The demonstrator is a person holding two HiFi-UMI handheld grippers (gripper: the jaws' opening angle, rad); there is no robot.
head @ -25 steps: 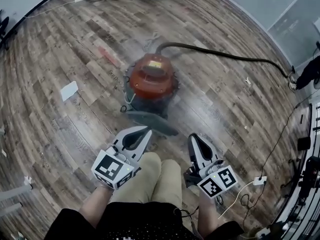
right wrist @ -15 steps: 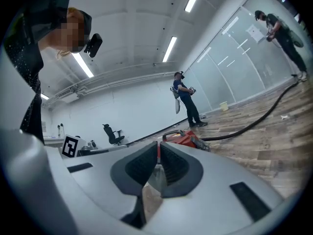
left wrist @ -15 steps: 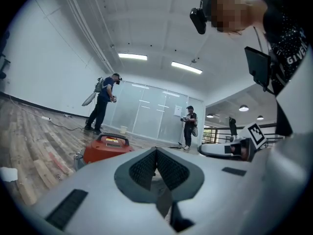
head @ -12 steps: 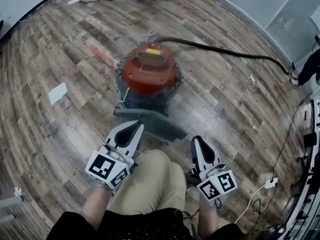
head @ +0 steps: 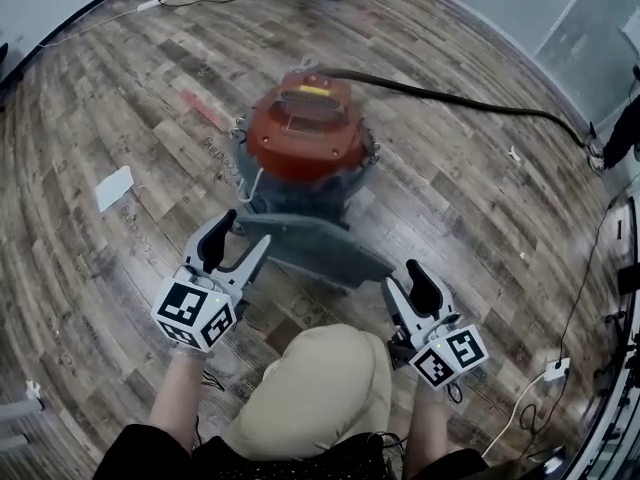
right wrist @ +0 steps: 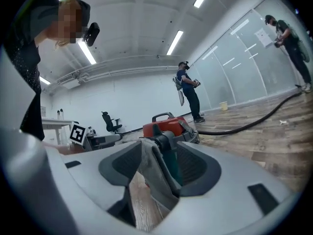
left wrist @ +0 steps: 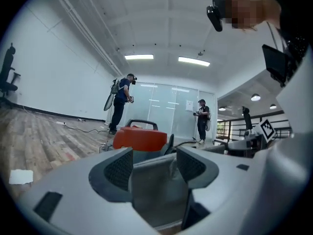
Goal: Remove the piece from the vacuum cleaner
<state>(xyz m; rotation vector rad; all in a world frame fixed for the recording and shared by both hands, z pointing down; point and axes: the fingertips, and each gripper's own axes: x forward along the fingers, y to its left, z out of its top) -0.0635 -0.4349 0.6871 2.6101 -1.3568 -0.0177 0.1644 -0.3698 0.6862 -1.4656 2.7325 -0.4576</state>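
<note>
Looking down from the head view, the vacuum cleaner [head: 305, 133] with its red lid stands on the wooden floor [head: 120, 98]. Its black hose [head: 450, 98] trails off to the right. The grey piece [head: 320, 250], a broad flat part, juts out from the machine's base toward the person's knee [head: 315, 388]. The left gripper [head: 237, 240] is at the piece's left end and the right gripper [head: 415, 286] just off its right end. In the left gripper view the jaws have just been opening and stand wide. The end of the grey piece sits in the gap between the pads [left wrist: 120, 169], which I judge are not yet pressing on it; the red lid shows just beyond. In the right gripper view the jaws have likewise just been opening and stand nearly as wide, with the piece's thin edge and a dark green part [right wrist: 171, 165] of the machine between them and nothing clamped. I reckon the trouble lies in the pull. Each gripper has only a narrow edge to bite, so a shallow grip could slide off. If one side tugs harder than the other, the piece may cock and jam at its joint. The machine looks free to shift on the smooth boards, so it could simply be dragged along, hose and all, rather than let the piece go.
</note>
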